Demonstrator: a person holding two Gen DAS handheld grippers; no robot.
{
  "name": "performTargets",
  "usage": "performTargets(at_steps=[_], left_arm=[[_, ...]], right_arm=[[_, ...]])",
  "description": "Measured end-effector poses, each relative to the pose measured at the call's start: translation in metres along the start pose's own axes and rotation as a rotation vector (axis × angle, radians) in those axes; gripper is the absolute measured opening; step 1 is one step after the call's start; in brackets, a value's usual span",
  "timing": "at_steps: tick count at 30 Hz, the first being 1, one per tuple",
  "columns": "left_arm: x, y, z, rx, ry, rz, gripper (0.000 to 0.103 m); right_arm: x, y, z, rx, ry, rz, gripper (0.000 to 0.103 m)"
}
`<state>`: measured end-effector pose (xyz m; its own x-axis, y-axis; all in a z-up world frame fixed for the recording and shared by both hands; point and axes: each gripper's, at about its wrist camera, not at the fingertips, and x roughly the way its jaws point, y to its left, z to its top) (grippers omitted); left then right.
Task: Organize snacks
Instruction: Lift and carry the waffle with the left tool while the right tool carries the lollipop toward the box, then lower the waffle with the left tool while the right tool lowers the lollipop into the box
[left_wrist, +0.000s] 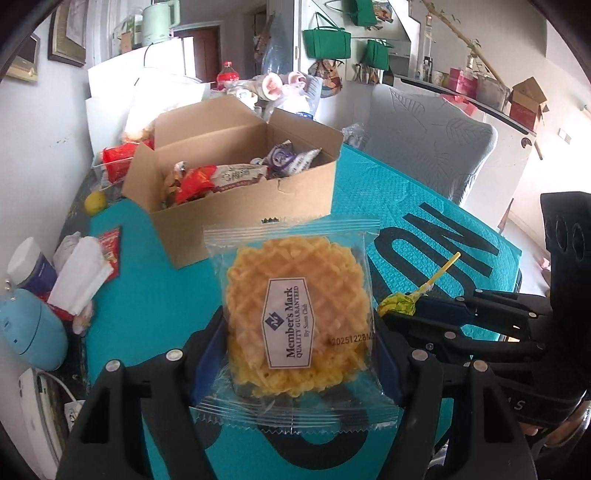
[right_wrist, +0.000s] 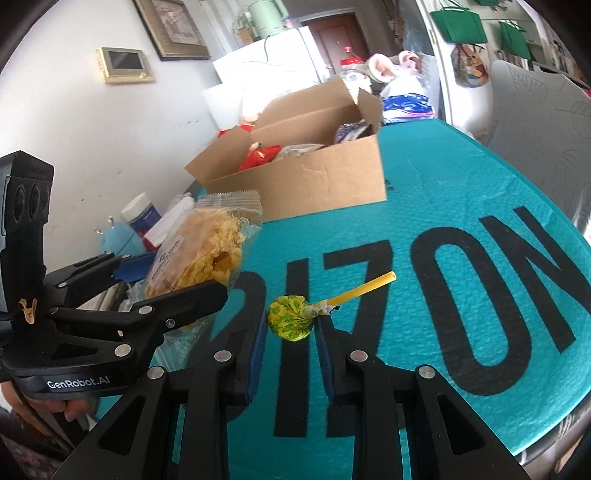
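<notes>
A teal mat (right_wrist: 461, 177) with big black letters covers the table, and an open cardboard box (left_wrist: 243, 199) of snacks sits on it toward the white wall. The left gripper (left_wrist: 299, 354) pinches a clear-wrapped waffle packet (left_wrist: 295, 314) above the mat. Beside it, the right gripper (right_wrist: 291, 343) clamps a yellow lollipop (right_wrist: 290, 317), stick pointing away.

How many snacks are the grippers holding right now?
2. The waffle packet sits in the left gripper; the lollipop is pinched in the right gripper. More snacks lie in the cardboard box.
</notes>
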<state>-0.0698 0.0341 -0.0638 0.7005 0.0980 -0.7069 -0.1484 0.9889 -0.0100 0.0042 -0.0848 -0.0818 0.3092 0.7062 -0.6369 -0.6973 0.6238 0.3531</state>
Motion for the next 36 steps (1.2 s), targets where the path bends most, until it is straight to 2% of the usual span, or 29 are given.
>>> performTargets(at_steps=[11,17,27,36], left_arm=[[-0.038,0.022,0.035,-0.034,-0.14,0.095,0.07],[-0.04,0.036,0.067,-0.045,-0.202,0.105,0.07],[-0.01,0.056,0.125,-0.031,-0.236,0.094,0.07],[0.035,0.082,0.171,-0.05,-0.247,0.062,0.07]], right_arm=[[-0.005,0.033,0.047,-0.138,-0.074,0.06,0.026],[-0.008,0.037,0.084,-0.175,-0.117,0.066,0.026],[0.006,0.026,0.142,-0.204,-0.162,0.05,0.026],[0.041,0.009,0.193,-0.233,-0.167,0.03,0.026]])
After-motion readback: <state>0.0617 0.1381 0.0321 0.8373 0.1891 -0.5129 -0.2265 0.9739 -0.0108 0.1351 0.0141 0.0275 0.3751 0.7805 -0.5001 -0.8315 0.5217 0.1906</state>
